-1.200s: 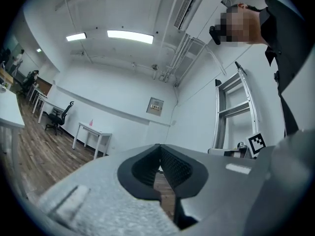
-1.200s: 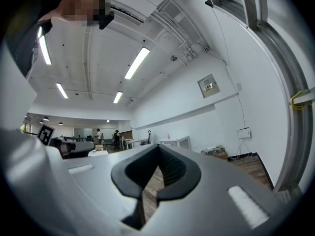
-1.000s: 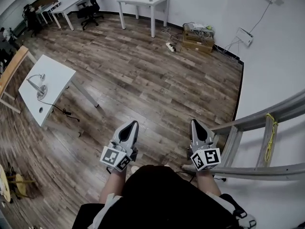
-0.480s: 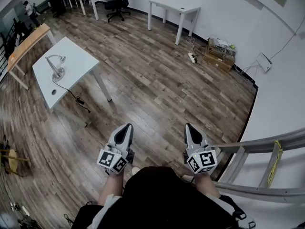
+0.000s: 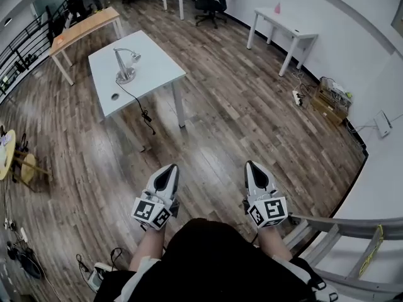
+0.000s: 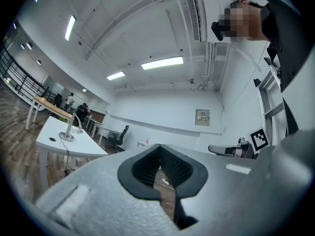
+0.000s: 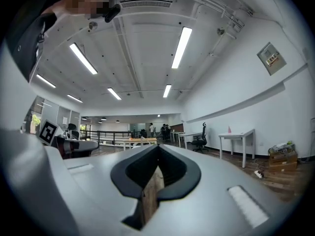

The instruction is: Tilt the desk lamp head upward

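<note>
Because the desk lamp (image 5: 124, 68) stood well away on the white table (image 5: 157, 68), the left gripper (image 5: 169, 170) and right gripper (image 5: 252, 167) were held closed and empty.

White table (image 5: 158, 69) — desk lamp (image 5: 124, 75) upright near mid w/ cord (image 5: 144, 112) off edge.

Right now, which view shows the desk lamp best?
Head view: the desk lamp stands on the white table, with base, arm and head all visible from above. The left gripper view shows it small and side-on at the far left. I can't find it in the right gripper view.
</note>
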